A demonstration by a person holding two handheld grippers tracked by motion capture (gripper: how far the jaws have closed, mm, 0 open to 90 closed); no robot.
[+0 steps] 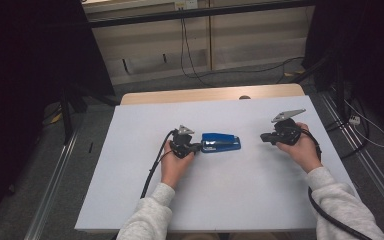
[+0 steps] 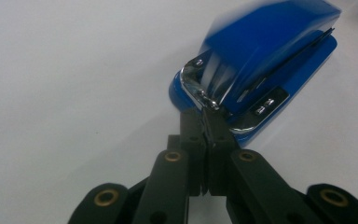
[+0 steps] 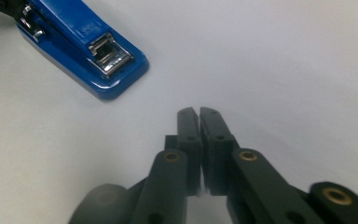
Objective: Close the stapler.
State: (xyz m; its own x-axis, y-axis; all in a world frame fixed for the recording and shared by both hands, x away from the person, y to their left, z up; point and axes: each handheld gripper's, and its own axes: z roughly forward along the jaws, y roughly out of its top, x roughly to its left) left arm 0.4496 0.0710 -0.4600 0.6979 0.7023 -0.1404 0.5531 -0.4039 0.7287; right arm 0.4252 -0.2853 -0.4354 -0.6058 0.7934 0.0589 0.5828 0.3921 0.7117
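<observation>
A blue stapler (image 1: 225,142) lies flat in the middle of the white table, lengthwise left to right. My left gripper (image 1: 199,146) is at its left end. In the left gripper view the black jaws (image 2: 208,114) stand together, their tips against the chrome rear end of the stapler (image 2: 265,51); I cannot tell whether they pinch any metal. My right gripper (image 1: 263,137) hovers to the stapler's right, apart from it and pointing left. In the right gripper view its jaws (image 3: 199,112) are together with only a thin slit and nothing between them, and the stapler's front end (image 3: 74,32) lies at the upper left.
The white tabletop (image 1: 220,195) has a wooden strip (image 1: 210,94) along its far edge. A black cable (image 1: 152,167) trails from my left gripper toward the near edge. Dark stands and loose cables (image 1: 190,60) are on the floor beyond and beside the table.
</observation>
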